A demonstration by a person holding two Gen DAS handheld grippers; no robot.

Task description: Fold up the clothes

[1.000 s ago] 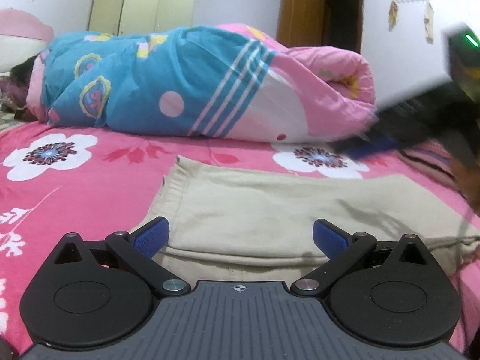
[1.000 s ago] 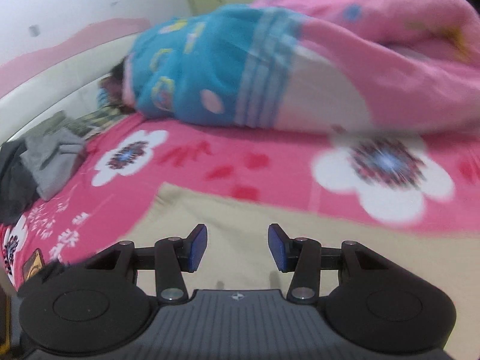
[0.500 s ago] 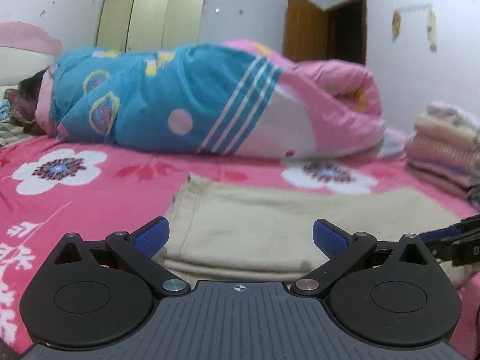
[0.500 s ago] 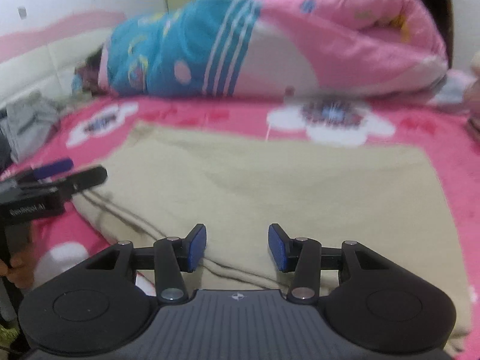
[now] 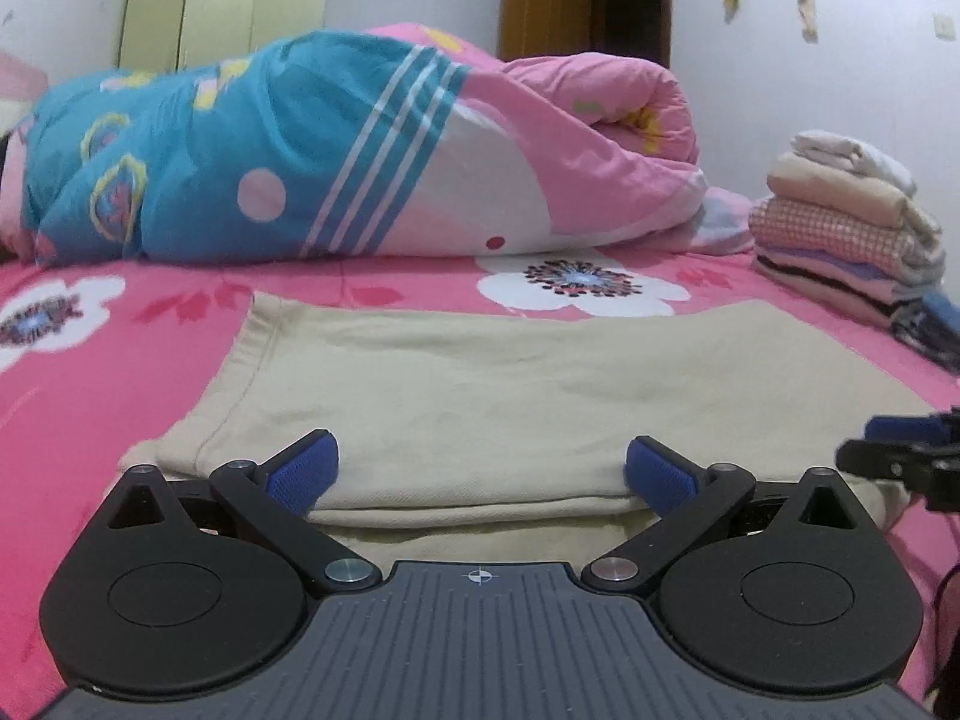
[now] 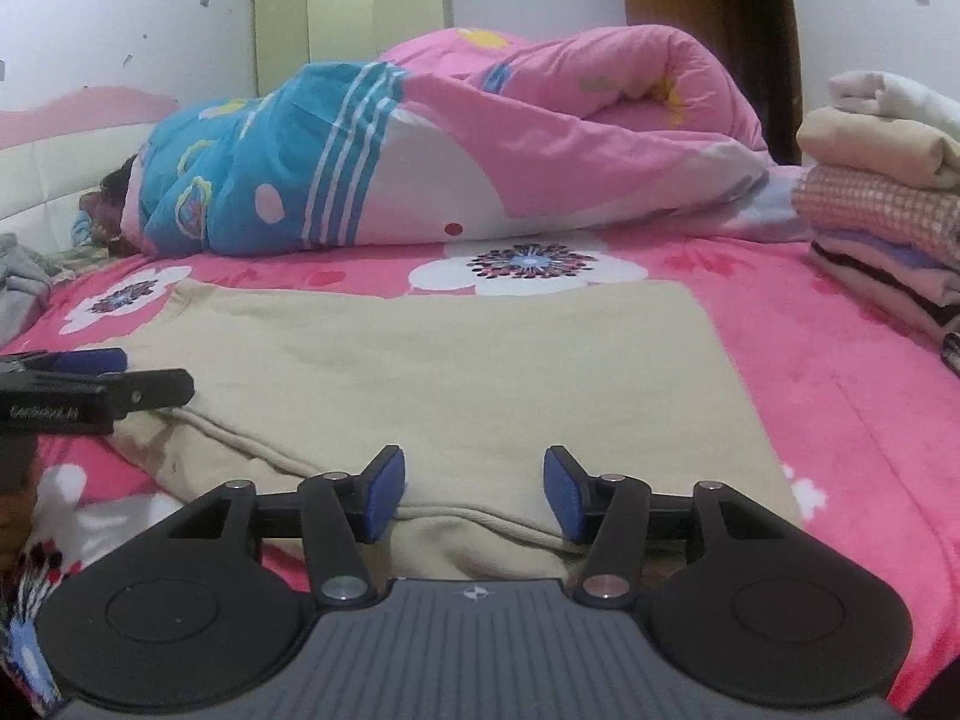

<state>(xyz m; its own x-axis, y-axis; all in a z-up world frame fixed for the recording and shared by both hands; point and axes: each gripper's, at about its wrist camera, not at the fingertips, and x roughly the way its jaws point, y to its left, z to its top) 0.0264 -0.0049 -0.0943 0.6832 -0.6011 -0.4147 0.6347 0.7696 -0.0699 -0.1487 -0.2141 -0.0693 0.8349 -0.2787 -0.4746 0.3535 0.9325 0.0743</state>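
A beige folded garment [image 5: 510,384] [image 6: 456,372] lies flat on the pink flowered bed. My left gripper [image 5: 480,471] is open wide at the garment's near edge, near its left corner, with the folded hem between its blue pads [image 5: 300,471] but not pinched. My right gripper [image 6: 474,495] is low over the same near edge further right; its jaws are opening, and the cloth edge lies between the pads [image 6: 384,495] without being pressed. Each gripper shows in the other's view: the right gripper [image 5: 900,456] at the right edge, the left gripper [image 6: 96,390] at the left edge.
A rolled blue and pink quilt [image 5: 360,150] lies across the back of the bed [image 5: 96,396]. A stack of folded clothes [image 5: 852,228] [image 6: 888,192] stands at the right. Grey clothing [image 6: 18,282] lies at the far left. A wardrobe [image 5: 228,0] and door [image 5: 588,0] stand behind.
The right gripper swung in from the side and dropped to the garment's near edge, its jaws a little wider. The left gripper shifted slightly right along the edge.
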